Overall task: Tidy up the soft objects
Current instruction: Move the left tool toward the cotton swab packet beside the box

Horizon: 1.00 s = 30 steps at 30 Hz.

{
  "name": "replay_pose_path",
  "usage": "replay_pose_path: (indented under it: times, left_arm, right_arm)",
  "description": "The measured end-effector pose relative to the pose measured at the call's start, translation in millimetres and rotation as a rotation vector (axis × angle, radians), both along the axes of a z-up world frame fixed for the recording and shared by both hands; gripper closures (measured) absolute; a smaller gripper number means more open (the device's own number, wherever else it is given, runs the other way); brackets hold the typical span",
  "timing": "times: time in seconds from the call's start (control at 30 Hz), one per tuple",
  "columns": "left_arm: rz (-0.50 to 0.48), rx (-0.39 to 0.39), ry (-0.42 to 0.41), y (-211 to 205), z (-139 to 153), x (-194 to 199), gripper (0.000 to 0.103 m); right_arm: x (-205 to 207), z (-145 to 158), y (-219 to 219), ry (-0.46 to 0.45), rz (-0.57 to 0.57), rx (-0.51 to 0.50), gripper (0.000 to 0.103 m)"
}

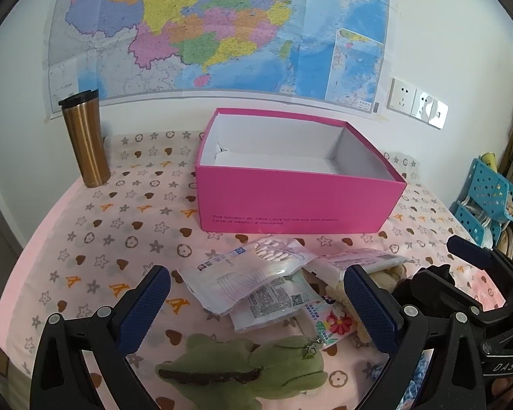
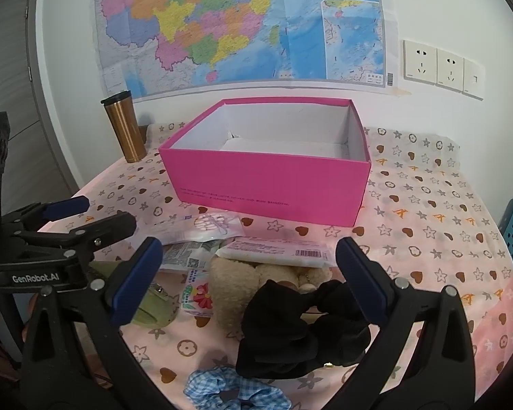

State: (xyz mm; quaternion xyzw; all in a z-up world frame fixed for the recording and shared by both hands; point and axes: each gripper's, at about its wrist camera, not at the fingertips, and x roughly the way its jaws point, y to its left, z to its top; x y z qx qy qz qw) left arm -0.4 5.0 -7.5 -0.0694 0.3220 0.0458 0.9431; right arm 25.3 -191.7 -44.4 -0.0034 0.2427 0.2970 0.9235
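Observation:
An open, empty pink box (image 1: 290,201) (image 2: 266,184) stands on the patterned pink cloth at the back. In front of it lies a heap of soft things: white plastic packets (image 1: 253,273) (image 2: 273,251), a green plush (image 1: 249,362), a beige plush bear (image 2: 236,283), a black scrunchie bow (image 2: 297,328) and a blue checked scrunchie (image 2: 229,389). My left gripper (image 1: 256,307) is open above the packets and green plush, holding nothing. My right gripper (image 2: 249,283) is open above the bear and black bow, holding nothing. The left gripper also shows in the right wrist view (image 2: 95,218).
A bronze travel tumbler (image 1: 83,140) (image 2: 125,126) stands at the back left of the table (image 2: 444,225) by the wall. A map and wall sockets (image 2: 441,65) are behind. A blue perforated basket (image 1: 485,198) sits off the right edge.

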Motion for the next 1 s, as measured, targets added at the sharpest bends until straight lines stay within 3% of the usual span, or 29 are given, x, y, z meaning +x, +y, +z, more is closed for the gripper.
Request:
replay_pose_path:
  times: [0.6, 1.0]
  left_arm:
    - [-0.001, -0.013, 0.01, 4.5, -5.2, 2.3, 0.0]
    - [0.008, -0.05, 0.059, 43.1, -15.4, 14.3, 0.0]
  right_arm:
    - [7.1, -3.3, 4.8, 0.025, 0.028, 0.003, 0.002]
    - [41.1, -2.2, 35.2, 0.12, 0.183, -0.057, 0.003]
